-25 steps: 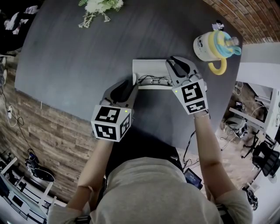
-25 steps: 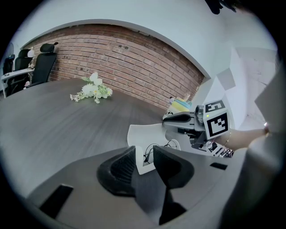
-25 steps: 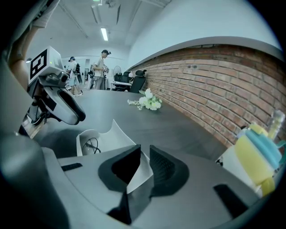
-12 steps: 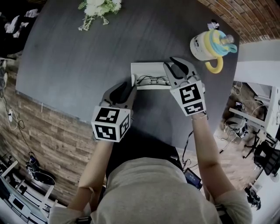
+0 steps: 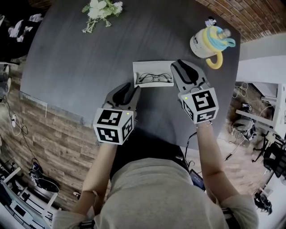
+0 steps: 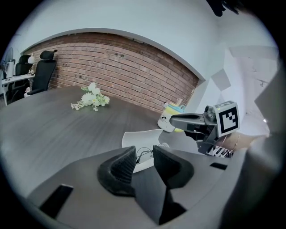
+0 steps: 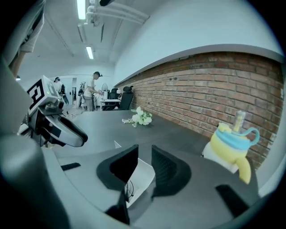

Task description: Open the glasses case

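The white glasses case [image 5: 147, 66] lies open on the dark table, a pair of thin dark glasses [image 5: 155, 78] resting inside it. My left gripper [image 5: 132, 89] hovers just off the case's near left corner, jaws open and empty. In the left gripper view the case [image 6: 136, 137] shows beyond the gap between the jaws. My right gripper [image 5: 180, 65] hangs above the case's right end, jaws a little apart and gripping nothing. The right gripper view shows the case [image 7: 144, 175] below and behind its jaws, not between the pads.
A yellow, blue and white mug [image 5: 210, 40] stands at the table's far right. A sprig of white flowers [image 5: 102, 9] lies at the far edge. The dark round table [image 5: 76, 58] ends close behind both grippers, with a brick wall beyond.
The right gripper has let go of the case's right end, risen and drawn back a little. The case now lies fully open with the glasses showing. The left gripper has hardly moved.
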The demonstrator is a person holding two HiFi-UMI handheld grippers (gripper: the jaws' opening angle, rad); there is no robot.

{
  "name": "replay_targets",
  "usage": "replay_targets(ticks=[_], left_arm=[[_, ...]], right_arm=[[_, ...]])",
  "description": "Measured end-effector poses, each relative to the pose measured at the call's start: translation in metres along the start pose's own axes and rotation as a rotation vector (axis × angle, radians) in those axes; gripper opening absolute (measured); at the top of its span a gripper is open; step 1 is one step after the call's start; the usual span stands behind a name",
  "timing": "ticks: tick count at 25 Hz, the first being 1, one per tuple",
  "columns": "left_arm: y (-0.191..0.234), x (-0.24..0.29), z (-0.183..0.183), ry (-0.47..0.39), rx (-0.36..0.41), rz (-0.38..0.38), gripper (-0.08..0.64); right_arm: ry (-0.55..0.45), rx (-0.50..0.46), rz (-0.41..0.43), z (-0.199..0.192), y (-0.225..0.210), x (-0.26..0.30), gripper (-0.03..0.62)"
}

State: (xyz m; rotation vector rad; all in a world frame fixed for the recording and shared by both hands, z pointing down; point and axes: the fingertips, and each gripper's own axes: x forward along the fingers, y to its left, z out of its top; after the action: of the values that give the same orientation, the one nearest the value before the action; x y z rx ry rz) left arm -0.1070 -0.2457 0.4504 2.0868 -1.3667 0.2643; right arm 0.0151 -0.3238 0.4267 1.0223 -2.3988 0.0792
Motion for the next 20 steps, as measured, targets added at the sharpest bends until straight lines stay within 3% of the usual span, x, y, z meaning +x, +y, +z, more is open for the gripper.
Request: replay_targets(ticks=[7, 13, 20], left_arm=[[-0.013, -0.019, 0.012, -0.043, 0.042, -0.013, 0.12], [-0.035, -0.033, 0.022, -0.076, 0.119, -0.036, 0.07], [-0.061, -0.046, 0.016, -0.056, 0.229, -0.072, 0.044]], right_arm=[[-0.089, 0.1, 0.009, 0.017, 0.008, -0.039, 0.083], [-0.18, 0.17, 0.02, 0.029, 0.017, -0.073, 0.006], [-0.229, 0.228, 0.064, 0.032, 0.044, -0.107, 0.005]])
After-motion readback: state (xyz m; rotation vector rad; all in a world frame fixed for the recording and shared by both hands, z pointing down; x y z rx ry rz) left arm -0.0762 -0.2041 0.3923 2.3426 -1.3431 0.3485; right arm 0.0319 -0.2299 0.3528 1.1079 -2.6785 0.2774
